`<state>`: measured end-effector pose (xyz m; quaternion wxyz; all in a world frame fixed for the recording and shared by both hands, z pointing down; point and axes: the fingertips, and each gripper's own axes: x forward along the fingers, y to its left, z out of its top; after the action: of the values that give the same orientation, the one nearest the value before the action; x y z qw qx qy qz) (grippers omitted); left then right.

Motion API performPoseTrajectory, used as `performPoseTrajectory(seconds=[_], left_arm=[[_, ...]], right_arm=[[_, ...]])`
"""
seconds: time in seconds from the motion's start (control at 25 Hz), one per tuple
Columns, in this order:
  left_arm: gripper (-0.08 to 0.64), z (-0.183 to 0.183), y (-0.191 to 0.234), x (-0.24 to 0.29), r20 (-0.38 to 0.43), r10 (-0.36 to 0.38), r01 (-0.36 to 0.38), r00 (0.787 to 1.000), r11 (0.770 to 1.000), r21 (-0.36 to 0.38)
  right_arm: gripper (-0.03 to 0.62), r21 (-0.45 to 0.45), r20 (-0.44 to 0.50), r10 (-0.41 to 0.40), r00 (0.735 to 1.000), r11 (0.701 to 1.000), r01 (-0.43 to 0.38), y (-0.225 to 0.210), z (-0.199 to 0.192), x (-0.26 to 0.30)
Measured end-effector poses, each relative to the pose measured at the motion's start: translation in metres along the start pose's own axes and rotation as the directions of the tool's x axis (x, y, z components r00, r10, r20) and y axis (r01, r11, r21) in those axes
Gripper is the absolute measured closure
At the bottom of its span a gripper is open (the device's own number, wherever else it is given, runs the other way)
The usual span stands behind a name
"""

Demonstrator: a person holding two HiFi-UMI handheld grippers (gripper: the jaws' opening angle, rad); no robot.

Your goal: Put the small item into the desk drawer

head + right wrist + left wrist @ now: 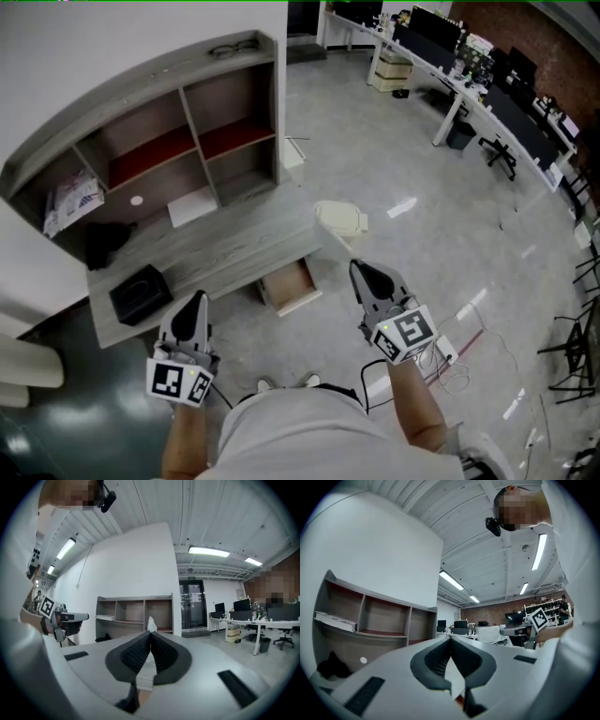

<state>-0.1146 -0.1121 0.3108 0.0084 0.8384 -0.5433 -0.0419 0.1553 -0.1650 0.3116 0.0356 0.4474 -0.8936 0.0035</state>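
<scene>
The grey desk (234, 248) carries a shelf unit, and its wooden drawer (291, 286) stands pulled open below the front edge. My right gripper (358, 267) hovers just right of the drawer with its jaws shut. In the right gripper view, a small white crumpled item (151, 623) pokes out of that gripper's (151, 637) tips. My left gripper (197, 298) is held in front of the desk's left part. It (451, 641) is shut with nothing between its pads.
A black box (141, 292), a dark bundle (105, 242) and a white sheet (192, 206) lie on the desk. A cream seat (340, 218) stands by the desk's right end. Cables and a power strip (445, 352) lie on the floor at right. Office desks (487, 84) line the far right.
</scene>
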Motion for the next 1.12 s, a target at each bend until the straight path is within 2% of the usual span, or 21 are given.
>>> performPoseTrajectory(seconds=[0.2, 0.56, 0.8, 1.12], left_arm=[[0.541, -0.001, 0.006, -0.011, 0.004, 0.042, -0.042, 0.999, 0.999, -0.005], [0.541, 0.004, 0.011, -0.028, 0.017, 0.095, -0.095, 0.995, 0.995, -0.022], [0.541, 0.003, 0.011, -0.037, 0.018, 0.105, -0.105, 0.994, 0.994, -0.033], [0.541, 0.003, 0.02, -0.059, 0.006, 0.129, -0.129, 0.992, 0.991, -0.036]], right_arm=[[0.568, 0.036, 0.051, -0.086, 0.995, 0.996, 0.085, -0.021, 0.018, -0.038], [0.568, 0.08, 0.072, -0.207, 0.976, 0.976, 0.201, -0.038, 0.028, -0.086], [0.568, 0.063, 0.081, -0.215, 0.973, 0.976, 0.211, -0.035, 0.034, -0.091], [0.568, 0.07, 0.081, -0.175, 0.981, 0.983, 0.17, -0.012, 0.034, -0.077]])
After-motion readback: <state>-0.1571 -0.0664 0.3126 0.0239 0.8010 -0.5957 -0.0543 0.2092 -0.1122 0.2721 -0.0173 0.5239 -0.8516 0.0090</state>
